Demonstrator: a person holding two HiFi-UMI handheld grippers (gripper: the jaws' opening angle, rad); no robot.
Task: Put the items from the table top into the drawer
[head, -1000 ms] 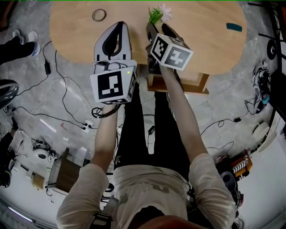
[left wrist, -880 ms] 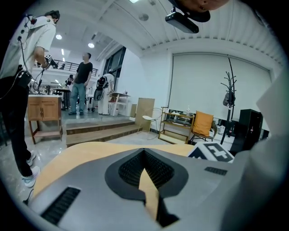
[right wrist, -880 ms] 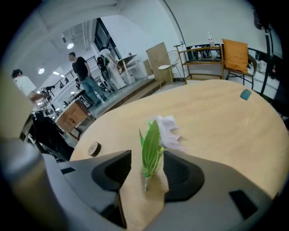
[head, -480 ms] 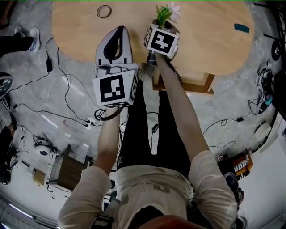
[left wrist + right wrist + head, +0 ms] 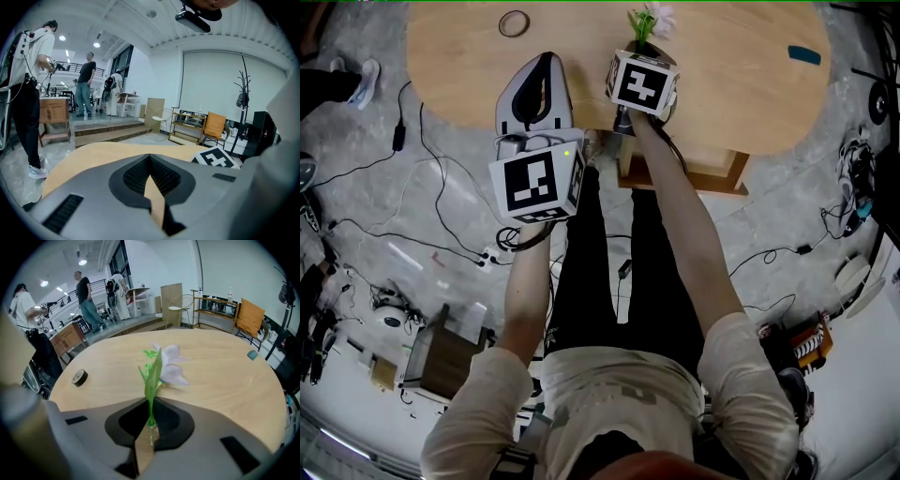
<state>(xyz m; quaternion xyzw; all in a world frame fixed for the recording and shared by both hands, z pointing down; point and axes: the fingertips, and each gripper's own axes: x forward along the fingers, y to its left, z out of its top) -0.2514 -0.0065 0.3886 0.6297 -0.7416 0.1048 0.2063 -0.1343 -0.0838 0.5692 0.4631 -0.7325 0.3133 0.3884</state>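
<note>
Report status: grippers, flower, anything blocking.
Right gripper just closed on flower stem. Left gripper shut, empty. Tape, blue item on table. Nothing blocking.

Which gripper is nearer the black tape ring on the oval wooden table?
Left. The left gripper hovers just short of the black tape ring; the right gripper, jaws just closed on the white artificial flower stem, sits farther to the ring's right.

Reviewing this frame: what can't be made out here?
Drawer inside: head view, covered by the table edge and the person's arm.
Teal thing: too small in head and right gripper views to name.
Flower stem end: right gripper view, buried in the right gripper, whose jaws have just closed on it.
</note>
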